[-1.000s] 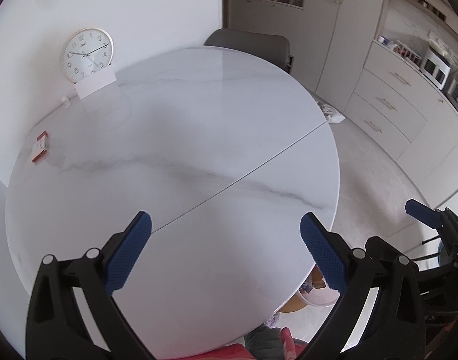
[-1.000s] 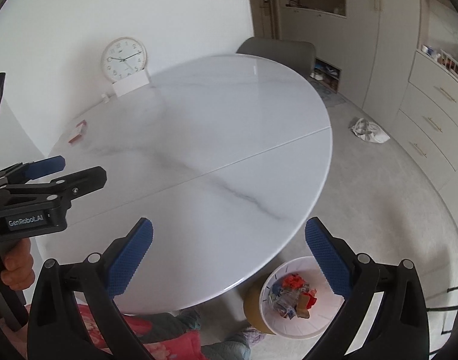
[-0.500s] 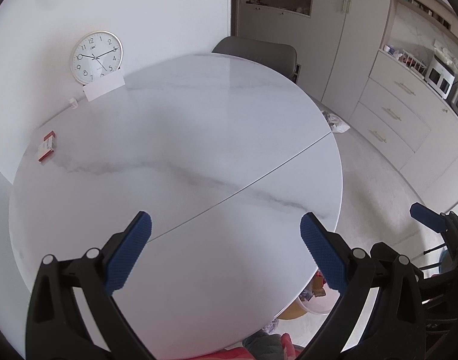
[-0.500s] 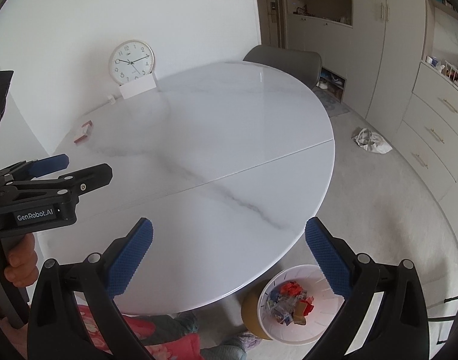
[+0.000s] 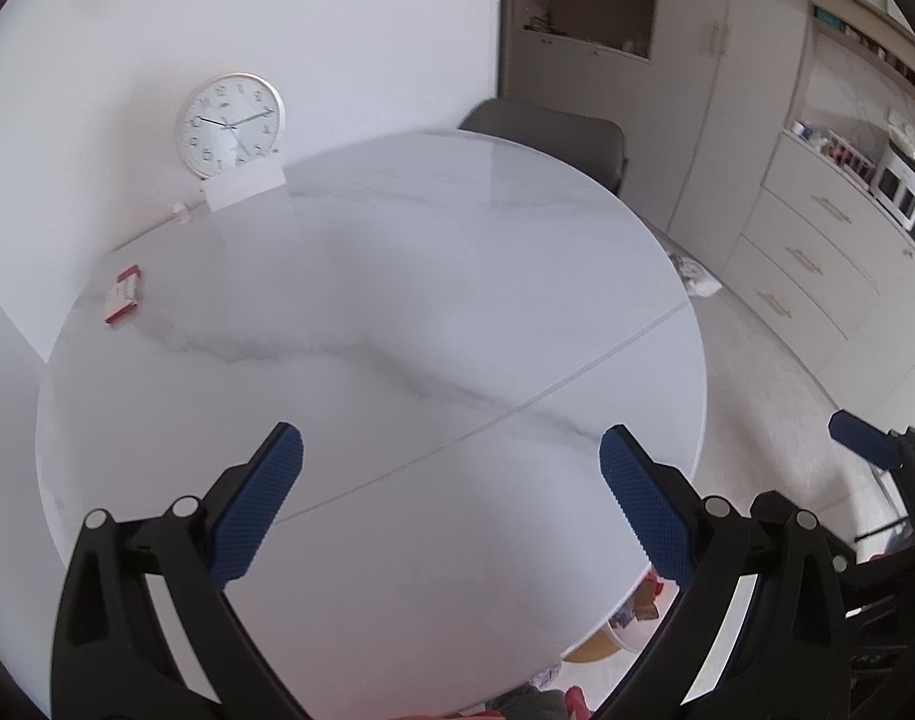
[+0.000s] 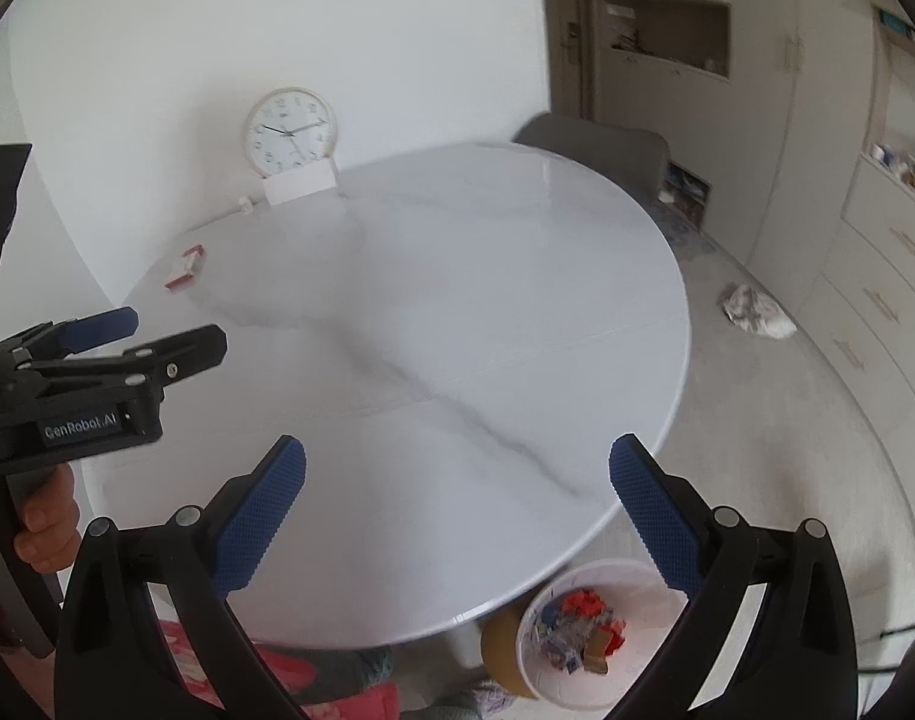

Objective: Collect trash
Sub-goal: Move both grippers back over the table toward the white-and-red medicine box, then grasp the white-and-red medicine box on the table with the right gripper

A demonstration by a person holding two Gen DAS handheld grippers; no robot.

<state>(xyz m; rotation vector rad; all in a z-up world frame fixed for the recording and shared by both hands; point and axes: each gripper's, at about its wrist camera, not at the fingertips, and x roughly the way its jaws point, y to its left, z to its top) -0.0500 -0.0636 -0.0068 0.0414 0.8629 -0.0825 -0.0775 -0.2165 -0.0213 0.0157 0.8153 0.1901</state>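
Observation:
A white waste bin [image 6: 601,642] holding several colourful scraps stands on the floor under the near right edge of the round marble table [image 6: 457,300]. The bin [image 5: 637,618] peeks out below the table edge in the left wrist view. My right gripper [image 6: 457,504] is open and empty above the table's near edge. My left gripper [image 5: 451,498] is also open and empty over the near part of the table [image 5: 397,300]. A small red and white packet [image 5: 123,294] lies at the far left of the table, also in the right wrist view as a packet [image 6: 184,267]. A crumpled white paper [image 6: 754,312] lies on the floor at right.
A white clock [image 5: 230,123] leans on the wall behind a white card [image 5: 244,185]. A grey chair [image 5: 547,135] stands at the table's far side. Cabinets and drawers [image 5: 817,264] line the right wall. A hand [image 6: 43,522] holds the left gripper [image 6: 103,354] at the left.
Both cameras have pulled back and risen, so the table looks smaller and farther. Both grippers stay open and empty.

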